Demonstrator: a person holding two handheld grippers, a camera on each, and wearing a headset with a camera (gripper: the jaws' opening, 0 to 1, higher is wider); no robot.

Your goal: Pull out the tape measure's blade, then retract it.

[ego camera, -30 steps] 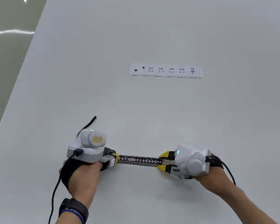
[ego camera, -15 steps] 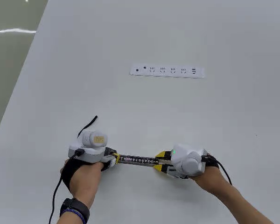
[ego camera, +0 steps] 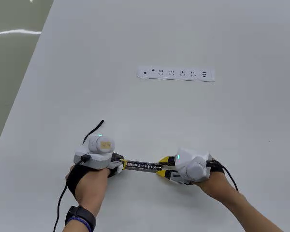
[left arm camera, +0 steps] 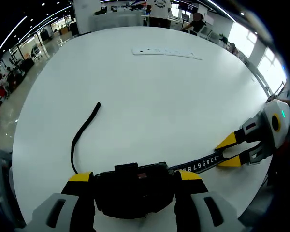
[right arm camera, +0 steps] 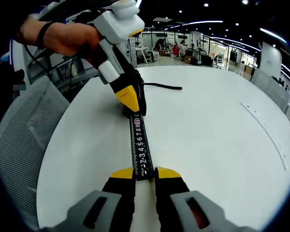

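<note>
As right gripper (ego camera: pixel 164 167) nears, blade (ego camera: pixel 141 166) shorter | jaws pinch its tip | left gripper (ego camera: pixel 117 165) clamps case (left arm camera: pixel 135 189)

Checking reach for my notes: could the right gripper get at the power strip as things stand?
Probably yes, once freed: bare table lies between them and nothing blocks. But the right gripper is shut on the blade, whose case the left gripper holds, far from the power strip.

I count 2 grippers, i.e. left gripper (ego camera: pixel 118 164) & right gripper (ego camera: pixel 162 166), plus 1 tape measure (ego camera: pixel 141 166), 1 power strip (ego camera: pixel 175 74), 1 blk strap (ego camera: pixel 93 129), 1 table (ego camera: pixel 208 125).
</note>
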